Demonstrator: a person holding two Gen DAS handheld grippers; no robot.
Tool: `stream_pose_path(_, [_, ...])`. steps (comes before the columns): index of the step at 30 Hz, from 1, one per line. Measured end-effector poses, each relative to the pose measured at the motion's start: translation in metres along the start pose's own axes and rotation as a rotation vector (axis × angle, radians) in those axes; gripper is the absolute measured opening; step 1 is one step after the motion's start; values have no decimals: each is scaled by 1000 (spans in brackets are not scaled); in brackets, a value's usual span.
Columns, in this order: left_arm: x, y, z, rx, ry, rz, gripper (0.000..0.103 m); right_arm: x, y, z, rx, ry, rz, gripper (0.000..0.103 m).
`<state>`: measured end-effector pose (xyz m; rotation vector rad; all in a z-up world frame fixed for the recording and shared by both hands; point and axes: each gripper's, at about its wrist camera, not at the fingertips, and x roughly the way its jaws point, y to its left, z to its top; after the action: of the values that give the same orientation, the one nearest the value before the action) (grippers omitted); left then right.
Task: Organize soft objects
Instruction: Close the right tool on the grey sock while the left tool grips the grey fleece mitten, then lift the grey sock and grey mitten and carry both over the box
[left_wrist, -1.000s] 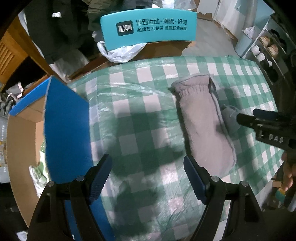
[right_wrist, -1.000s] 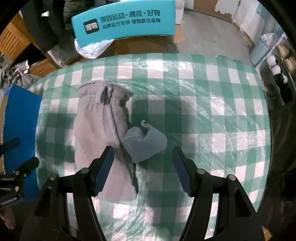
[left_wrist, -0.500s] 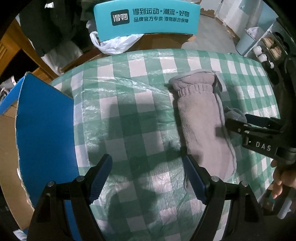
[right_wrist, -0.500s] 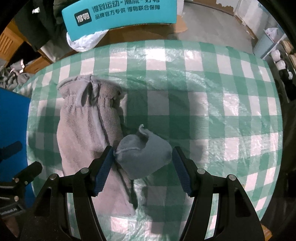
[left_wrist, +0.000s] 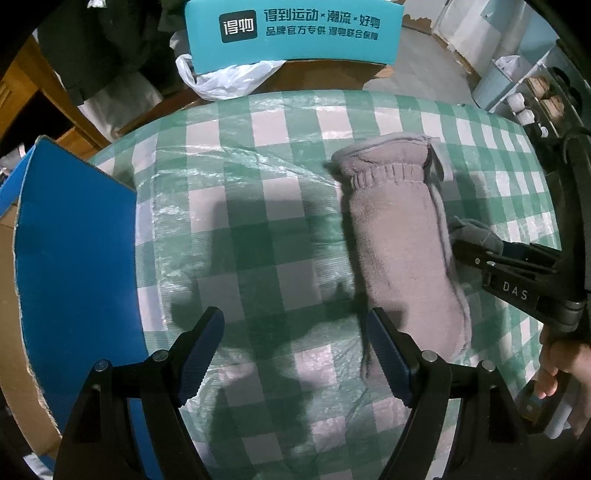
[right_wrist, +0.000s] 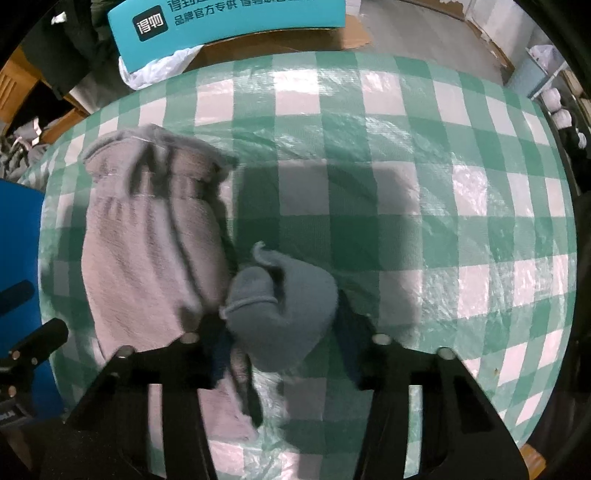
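Here, soft and light: a small grey-blue fleece piece (right_wrist: 284, 310), probably a mitten's thumb flap though hard to say through the blur, bunched up against the right edge of a long pinkish-grey fleece mitten (right_wrist: 147, 258) on the green-checked tablecloth (right_wrist: 461, 192). Compressible, limp, not slippery and not fragile; likely to sag and drag the larger piece along if joined. Best taken across the plump middle, as now. Long axis of the mitten running away from the cameras, gathered cuff at the far end, rounded tip near. Right gripper (right_wrist: 280, 339) pointing down over the small piece, jaws closing with the fabric between them and seemingly pressing in on both sides. Left gripper (left_wrist: 295, 354) wide apart and empty over bare cloth, just left of the mitten's near end. Blue-faced cardboard box (left_wrist: 74, 258) standing at the table's left edge.
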<state>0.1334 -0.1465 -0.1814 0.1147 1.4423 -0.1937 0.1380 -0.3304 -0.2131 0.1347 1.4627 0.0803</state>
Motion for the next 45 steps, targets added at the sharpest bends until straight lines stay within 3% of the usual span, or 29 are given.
stream_pose_path(4, [2,-5,6,-12,4,-23,81,-8,-2,-1,-3,-20,-15,31])
stream_pose_path(15, [11,-33,30,-74,5,-137,87,-32,-20,-13,40,-59,-26,30])
stream_pose_path(23, [27,-56,40,-104,33,-148,88,-49,-40,-28,97,-70,-22,30])
stream_pose_path(32, [43,-70,51,-172,39,-121,93,-56,-46,-38,115,-72,-13,31])
stream_pose_path(41, [68,-79,47,-155,74,-62,93,-59,-46,-38,118,-84,5,31])
stream_pose_path(45, [63,-85,43,-99,51,-46,77,-58,-49,-38,119,-83,1,31])
